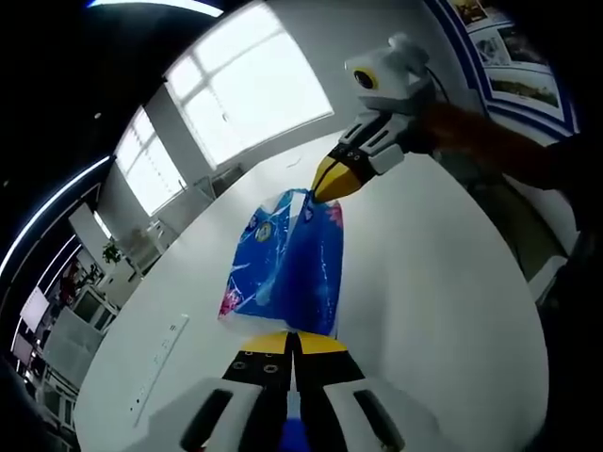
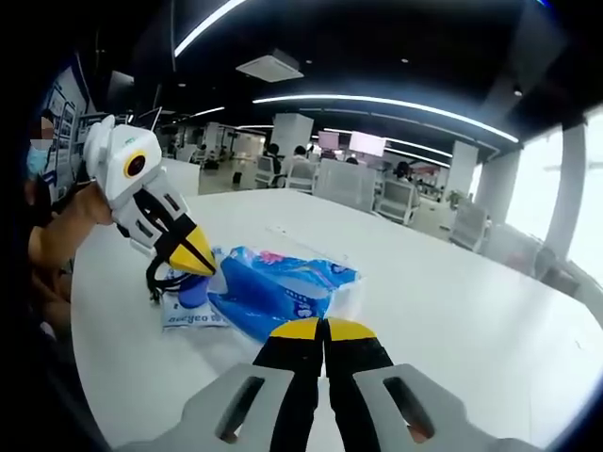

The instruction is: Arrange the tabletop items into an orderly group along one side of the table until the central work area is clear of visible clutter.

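A blue tissue pack (image 1: 287, 259) in a clear printed wrapper lies on the white table (image 1: 433, 282). My left gripper (image 1: 292, 341) is shut at the pack's near edge, with the wrapper right at its yellow tips. My right gripper (image 1: 328, 181) enters from the upper right, shut on the pack's far corner. In the right gripper view, the pack (image 2: 278, 287) sits just ahead of my right gripper (image 2: 323, 330), which is shut against its near edge. The left gripper (image 2: 198, 259) pinches the pack's left end. A loose flap of wrapper (image 2: 188, 315) lies flat below it.
A white strip-shaped item (image 1: 158, 363) lies on the table to the left of the pack. A thin black cable (image 2: 154, 281) hangs under the left gripper. A person's arm (image 2: 57, 235) holds it. Office chairs (image 2: 396, 198) stand beyond the table's far edge.
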The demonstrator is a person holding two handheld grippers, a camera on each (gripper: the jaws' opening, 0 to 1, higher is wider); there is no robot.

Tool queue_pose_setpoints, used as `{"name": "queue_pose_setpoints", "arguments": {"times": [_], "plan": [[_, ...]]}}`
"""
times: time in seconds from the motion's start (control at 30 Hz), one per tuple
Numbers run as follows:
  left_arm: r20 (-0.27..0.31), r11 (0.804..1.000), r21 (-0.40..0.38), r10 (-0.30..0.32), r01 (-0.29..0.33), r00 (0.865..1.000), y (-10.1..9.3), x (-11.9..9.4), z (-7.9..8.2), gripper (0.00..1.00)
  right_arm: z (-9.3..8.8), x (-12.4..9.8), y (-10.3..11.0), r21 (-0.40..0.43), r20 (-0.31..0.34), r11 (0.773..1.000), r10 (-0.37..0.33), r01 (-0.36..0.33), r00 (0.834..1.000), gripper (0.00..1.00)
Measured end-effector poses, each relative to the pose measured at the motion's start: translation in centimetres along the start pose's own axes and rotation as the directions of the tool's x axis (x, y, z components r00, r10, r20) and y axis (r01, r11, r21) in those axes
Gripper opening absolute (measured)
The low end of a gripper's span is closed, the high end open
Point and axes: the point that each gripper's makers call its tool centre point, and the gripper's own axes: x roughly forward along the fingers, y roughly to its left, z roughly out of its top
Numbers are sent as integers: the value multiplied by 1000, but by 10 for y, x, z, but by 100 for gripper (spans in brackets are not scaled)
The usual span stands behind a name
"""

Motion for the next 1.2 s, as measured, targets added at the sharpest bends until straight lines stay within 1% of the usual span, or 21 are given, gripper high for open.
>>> {"name": "queue_pose_setpoints", "arguments": {"times": [0.27,0.57,0.7,0.93,1.07,1.2], "plan": [[3,1000,13,-19,19,1000,-3,11,8,0,-7,-5,-13,26,-5,999,-22,22,1000,0],[6,999,20,-40,40,999,-8,23,13,0,-17,-11,-22,41,-18,998,-42,43,999,0],[10,999,21,-49,49,999,-12,26,14,0,-20,-12,-25,44,-24,998,-47,48,999,0],[11,999,27,-45,44,999,-13,26,16,0,-24,-13,-26,48,-27,997,-52,54,998,0],[6,999,24,-44,43,999,-13,28,14,0,-27,-11,-25,54,-32,997,-55,57,998,0],[-10,999,21,-49,49,999,-16,35,7,0,-32,-8,-25,55,-38,997,-52,54,998,0]]}}
